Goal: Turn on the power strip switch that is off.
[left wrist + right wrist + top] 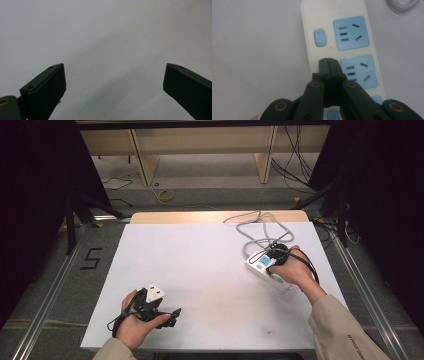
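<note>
One white power strip [263,269] lies at the right of the white table [200,270] in the high view, with one grey cable [260,227] looping from it toward the upper middle of the frame. The right gripper [278,255] sits on top of the strip, held by the person's right hand [295,270]. In the right gripper view its two black jaws are pressed together with nothing between them, the tips [328,65] resting on the strip's [312,50] white face beside the second blue socket panel [359,72]. Two full blue socket panels show there, a third is partly hidden, and two small blue switches [320,38] are visible.

At the lower left of the high view the left hand [132,322] holds the left gripper [170,316] low over the table, well apart from the strip. In the left gripper view its two jaws are spread wide over the bare white surface [107,37].
</note>
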The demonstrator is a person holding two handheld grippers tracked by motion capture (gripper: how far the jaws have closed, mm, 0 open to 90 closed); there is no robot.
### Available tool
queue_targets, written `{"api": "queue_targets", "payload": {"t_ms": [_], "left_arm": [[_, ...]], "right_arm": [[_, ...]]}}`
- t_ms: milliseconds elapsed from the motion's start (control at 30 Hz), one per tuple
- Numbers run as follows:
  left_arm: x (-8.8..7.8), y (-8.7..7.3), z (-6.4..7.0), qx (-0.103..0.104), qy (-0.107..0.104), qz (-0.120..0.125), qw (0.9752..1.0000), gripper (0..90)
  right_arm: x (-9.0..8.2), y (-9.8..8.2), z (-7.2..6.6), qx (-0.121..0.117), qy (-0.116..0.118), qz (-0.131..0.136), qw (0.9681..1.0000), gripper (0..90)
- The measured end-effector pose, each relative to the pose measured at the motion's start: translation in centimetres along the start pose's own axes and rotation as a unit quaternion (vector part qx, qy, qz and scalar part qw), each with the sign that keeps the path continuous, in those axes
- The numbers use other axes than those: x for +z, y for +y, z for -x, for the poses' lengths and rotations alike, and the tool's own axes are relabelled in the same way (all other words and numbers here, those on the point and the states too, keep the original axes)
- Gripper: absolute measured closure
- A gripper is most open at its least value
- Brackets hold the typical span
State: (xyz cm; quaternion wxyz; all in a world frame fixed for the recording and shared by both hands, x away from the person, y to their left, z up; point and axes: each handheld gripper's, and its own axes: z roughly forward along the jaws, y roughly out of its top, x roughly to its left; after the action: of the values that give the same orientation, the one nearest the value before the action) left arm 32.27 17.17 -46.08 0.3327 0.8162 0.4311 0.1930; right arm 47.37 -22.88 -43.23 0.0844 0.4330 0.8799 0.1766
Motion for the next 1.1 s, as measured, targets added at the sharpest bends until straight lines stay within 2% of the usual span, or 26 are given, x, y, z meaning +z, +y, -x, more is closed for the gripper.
{"api": "queue_targets", "payload": {"t_ms": [333, 667, 867, 1100], "left_arm": [[0.0, 0.0, 0.0, 0.001, 0.0, 0.0, 1.0, 4.0], [0.0, 0.0, 0.0, 0.001, 0.0, 0.0, 1.0, 4.0], [0.0, 0.0, 0.0, 0.002, 0.0, 0.0, 1.0, 4.0], [0.0, 0.0, 0.0, 0.0, 0.0, 0.0, 1.0, 4.0]], "right_arm": [[-0.1, -0.2, 0.2, 0.005, 0.009, 0.009, 0.9999, 90.0], [-0.3, -0.4, 0.2, 0.005, 0.007, 0.013, 0.9999, 88.7], [-1.0, -0.4, 0.0, 0.006, 0.006, 0.038, 0.9992, 86.6], [-1.4, -0.7, -0.1, 0.009, 0.008, 0.052, 0.9986, 83.7]]}}
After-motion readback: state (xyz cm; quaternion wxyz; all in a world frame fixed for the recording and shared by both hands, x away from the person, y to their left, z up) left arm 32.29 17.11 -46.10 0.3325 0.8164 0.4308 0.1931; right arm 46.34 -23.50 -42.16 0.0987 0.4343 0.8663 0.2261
